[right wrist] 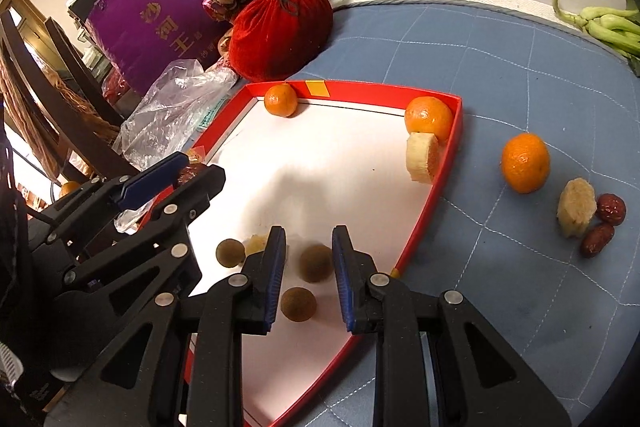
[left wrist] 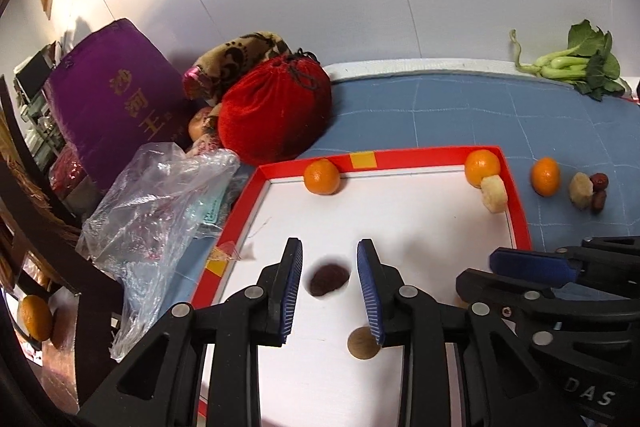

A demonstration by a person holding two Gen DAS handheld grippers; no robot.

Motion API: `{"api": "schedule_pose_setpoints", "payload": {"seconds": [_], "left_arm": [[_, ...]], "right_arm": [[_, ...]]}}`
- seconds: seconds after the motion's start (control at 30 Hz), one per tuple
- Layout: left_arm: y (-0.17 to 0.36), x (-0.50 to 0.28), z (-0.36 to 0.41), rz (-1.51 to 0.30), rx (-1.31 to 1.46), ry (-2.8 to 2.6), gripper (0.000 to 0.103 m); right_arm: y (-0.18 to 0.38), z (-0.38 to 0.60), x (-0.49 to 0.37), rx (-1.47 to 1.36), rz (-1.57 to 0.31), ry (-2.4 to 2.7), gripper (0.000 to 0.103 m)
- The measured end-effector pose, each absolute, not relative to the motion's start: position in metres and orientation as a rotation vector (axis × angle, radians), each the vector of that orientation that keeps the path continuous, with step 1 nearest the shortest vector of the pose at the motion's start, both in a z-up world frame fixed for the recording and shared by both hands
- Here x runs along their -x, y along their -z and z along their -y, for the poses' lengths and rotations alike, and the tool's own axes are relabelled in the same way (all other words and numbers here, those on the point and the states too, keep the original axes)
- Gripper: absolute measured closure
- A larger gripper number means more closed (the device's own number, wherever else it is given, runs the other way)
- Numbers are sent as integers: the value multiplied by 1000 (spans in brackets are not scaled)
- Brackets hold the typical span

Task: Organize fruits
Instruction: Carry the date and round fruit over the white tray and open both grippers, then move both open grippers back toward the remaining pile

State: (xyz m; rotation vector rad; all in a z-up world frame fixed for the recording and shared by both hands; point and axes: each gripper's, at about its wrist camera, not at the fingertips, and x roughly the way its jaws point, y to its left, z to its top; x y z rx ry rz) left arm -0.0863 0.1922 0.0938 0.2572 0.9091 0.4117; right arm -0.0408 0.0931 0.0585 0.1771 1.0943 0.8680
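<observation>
A red-rimmed tray (left wrist: 420,157) (right wrist: 380,93) with a white floor lies on a blue mat. My left gripper (left wrist: 329,243) is open over it; a blurred dark red date (left wrist: 328,279) sits between the fingers with gaps on both sides. In the right wrist view my right gripper (right wrist: 309,231) is open around a brown longan (right wrist: 316,263) on the tray floor. Two more longans (right wrist: 230,253) (right wrist: 298,303) lie close by. Two oranges (right wrist: 281,100) (right wrist: 428,117) and a pale fruit chunk (right wrist: 422,157) rest along the tray's far side.
On the mat right of the tray lie an orange (right wrist: 525,163), a pale chunk (right wrist: 576,213) and two dates (right wrist: 611,209). A red velvet bag (left wrist: 276,111), a purple box (left wrist: 116,83) and a plastic bag (left wrist: 160,195) crowd the left. Greens (left wrist: 576,61) lie far right.
</observation>
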Motion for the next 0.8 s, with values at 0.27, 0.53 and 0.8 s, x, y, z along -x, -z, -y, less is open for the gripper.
{"api": "schedule_pose_setpoints", "payload": {"seconds": [0.27,0.53,0.8], "left_arm": [[-124,90,-185,-790,-270,-440,52],[-167,95,-179,-618,-301,-491,40],[-174,93,-188,-615,-272,-515,40]], "right_arm": [[-79,-76,38,-239,-1040,-860,74],[-101,-55,36,-290,-972,-833,74],[-107,-46,33,-317,-957,-817,74]]}}
